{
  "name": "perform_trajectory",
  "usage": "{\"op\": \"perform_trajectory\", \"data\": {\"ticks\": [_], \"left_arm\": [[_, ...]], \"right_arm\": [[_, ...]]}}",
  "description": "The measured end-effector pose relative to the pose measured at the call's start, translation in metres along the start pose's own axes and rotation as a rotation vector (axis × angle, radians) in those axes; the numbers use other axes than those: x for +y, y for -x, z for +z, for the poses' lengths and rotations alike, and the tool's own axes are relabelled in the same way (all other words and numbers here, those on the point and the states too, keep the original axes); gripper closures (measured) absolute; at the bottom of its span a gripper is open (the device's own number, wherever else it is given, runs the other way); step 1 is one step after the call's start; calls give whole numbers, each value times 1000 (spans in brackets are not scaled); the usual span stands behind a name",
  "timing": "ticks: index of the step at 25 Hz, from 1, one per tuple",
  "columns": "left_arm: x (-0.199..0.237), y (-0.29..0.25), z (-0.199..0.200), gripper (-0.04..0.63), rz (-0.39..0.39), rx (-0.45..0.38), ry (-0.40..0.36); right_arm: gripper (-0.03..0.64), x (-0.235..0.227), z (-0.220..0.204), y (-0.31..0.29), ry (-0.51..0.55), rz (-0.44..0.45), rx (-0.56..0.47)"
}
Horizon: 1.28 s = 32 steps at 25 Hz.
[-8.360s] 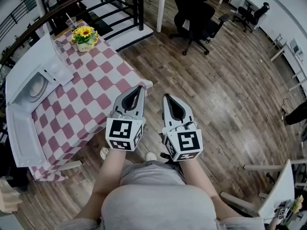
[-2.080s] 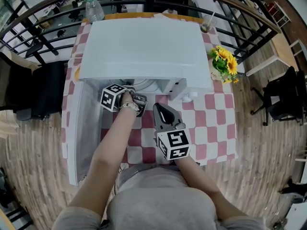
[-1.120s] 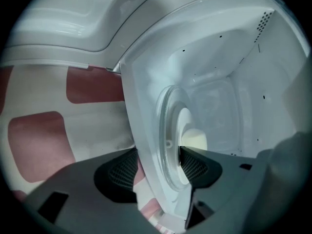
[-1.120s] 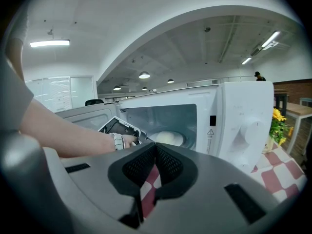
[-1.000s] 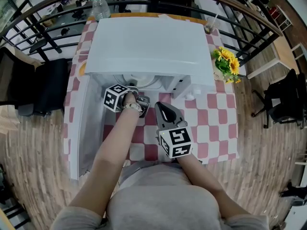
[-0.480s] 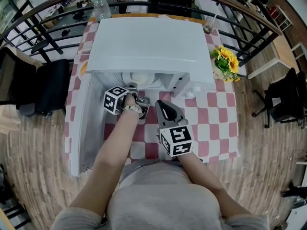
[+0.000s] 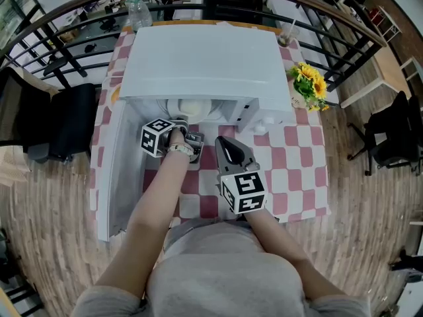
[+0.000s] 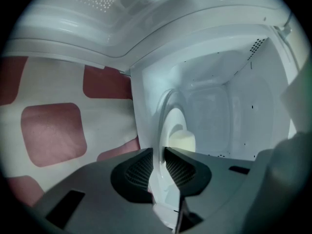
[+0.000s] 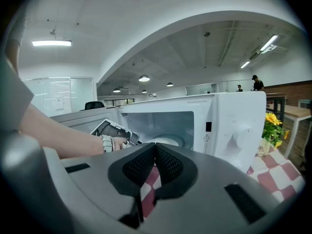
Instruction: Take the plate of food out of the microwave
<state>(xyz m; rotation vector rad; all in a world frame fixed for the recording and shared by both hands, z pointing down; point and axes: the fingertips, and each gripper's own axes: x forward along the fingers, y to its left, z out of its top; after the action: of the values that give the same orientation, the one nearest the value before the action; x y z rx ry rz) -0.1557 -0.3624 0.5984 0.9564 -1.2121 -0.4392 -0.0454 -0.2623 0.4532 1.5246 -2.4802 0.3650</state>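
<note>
Most of plate (image 7: 173, 107) hidden under microwave (image 7: 198, 58) top, pale food (image 8: 181, 141) blurred, perhaps a bun

Plate (image 8: 166, 121) rim between closing fingers (image 8: 138, 172), inside microwave (image 8: 234, 96)

checkered tablecloth (image 7: 292, 172) | sunflower pot (image 7: 306, 88): right edge | water bottle (image 7: 136, 12): far corner
</note>
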Motion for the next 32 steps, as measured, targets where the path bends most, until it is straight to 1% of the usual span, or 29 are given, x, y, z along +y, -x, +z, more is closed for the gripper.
{"op": "perform_trajectory", "data": {"ticks": [5,7,10,16,21,24,32], "left_arm": [[-1,2,1,523,-12,12,8],[-4,2,0,555,-19,22,13],[-5,5,-1,556,-30,35,2],[-21,14,0,580,-156,24,-15],[-21,21,-1,581,-191,30,0],[-20,26,-1,580,-207,38,-17],[-30,46,-11,580,-300,72,-64]], "right_arm": [[594,0,0,1,-6,-4,-5],[594,-1,1,2,-6,-6,-9],[594,-1,2,3,-9,-8,-13],[594,0,4,5,-4,-10,-19],[594,2,5,9,5,-12,-27],[594,1,6,12,4,-19,-32],[594,7,11,17,18,-16,-44]]}}
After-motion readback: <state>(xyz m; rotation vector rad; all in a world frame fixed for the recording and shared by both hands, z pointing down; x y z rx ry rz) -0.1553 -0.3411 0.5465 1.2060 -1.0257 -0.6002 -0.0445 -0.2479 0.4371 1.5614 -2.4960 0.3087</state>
